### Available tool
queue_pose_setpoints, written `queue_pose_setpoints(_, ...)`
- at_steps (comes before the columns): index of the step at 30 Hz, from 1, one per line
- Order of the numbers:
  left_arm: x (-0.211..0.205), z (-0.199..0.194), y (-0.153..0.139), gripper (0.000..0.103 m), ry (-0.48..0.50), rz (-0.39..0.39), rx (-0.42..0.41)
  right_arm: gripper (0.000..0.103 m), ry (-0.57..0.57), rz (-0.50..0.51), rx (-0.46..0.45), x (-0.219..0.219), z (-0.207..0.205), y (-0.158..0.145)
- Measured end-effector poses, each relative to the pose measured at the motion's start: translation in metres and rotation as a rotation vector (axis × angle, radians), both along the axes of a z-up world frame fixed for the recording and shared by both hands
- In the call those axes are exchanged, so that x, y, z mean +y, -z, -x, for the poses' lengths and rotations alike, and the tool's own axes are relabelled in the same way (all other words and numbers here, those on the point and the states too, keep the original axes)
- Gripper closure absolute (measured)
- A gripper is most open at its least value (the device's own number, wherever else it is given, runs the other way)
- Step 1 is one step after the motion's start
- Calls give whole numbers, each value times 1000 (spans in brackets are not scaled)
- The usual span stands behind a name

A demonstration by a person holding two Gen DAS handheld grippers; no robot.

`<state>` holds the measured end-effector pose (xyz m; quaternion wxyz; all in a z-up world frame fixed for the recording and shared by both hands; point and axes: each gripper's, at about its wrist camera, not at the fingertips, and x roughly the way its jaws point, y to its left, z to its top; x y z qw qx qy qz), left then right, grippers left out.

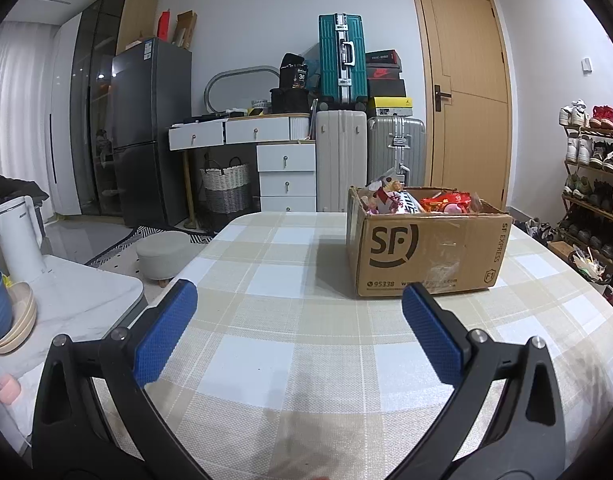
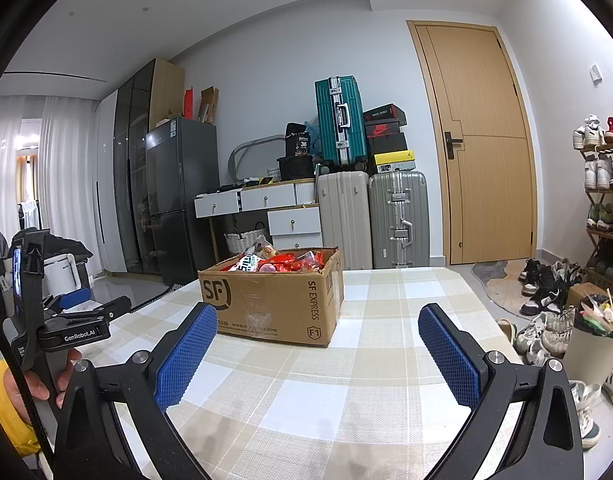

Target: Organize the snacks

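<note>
A brown SF Express cardboard box (image 1: 422,252) stands on the checked tablecloth (image 1: 290,264), open at the top and full of mixed snack packets (image 1: 410,200), red and white among them. It also shows in the right wrist view (image 2: 274,300), with the snacks (image 2: 282,262) heaped inside. My left gripper (image 1: 298,296) is open and empty, held low over the table, short of the box and to its left. My right gripper (image 2: 316,320) is open and empty, short of the box and to its right. The left gripper also shows at the left of the right wrist view (image 2: 90,304).
A white side table (image 1: 78,300) with stacked bowls (image 1: 6,316) and a white kettle (image 1: 20,236) stands left of the table. A grey stool (image 1: 164,254) sits on the floor beyond. A shoe rack (image 2: 604,208), loose shoes (image 2: 546,312) and a bin (image 2: 594,340) are on the right.
</note>
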<state>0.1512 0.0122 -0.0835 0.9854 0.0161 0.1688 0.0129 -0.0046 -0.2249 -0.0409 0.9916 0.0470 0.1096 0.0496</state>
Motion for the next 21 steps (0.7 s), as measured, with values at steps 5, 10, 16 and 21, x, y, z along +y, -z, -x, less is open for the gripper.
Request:
queue_pose_setpoints(5,0,1,-1,1,2,1,-1,1,-1,-1,0,0,0,0)
queue_pose_setpoints(10,-1,7,-3,1,2,0,1,1,-1,-1,1,0,0,0)
queue_pose_setpoints(16,-1,6,-3,1,1,-1,3,1,-1,-1,1,0,0,0)
queue_pose_setpoints(21,-1,6,-1,1,0,0,6,1,0,0,2,0,0,0)
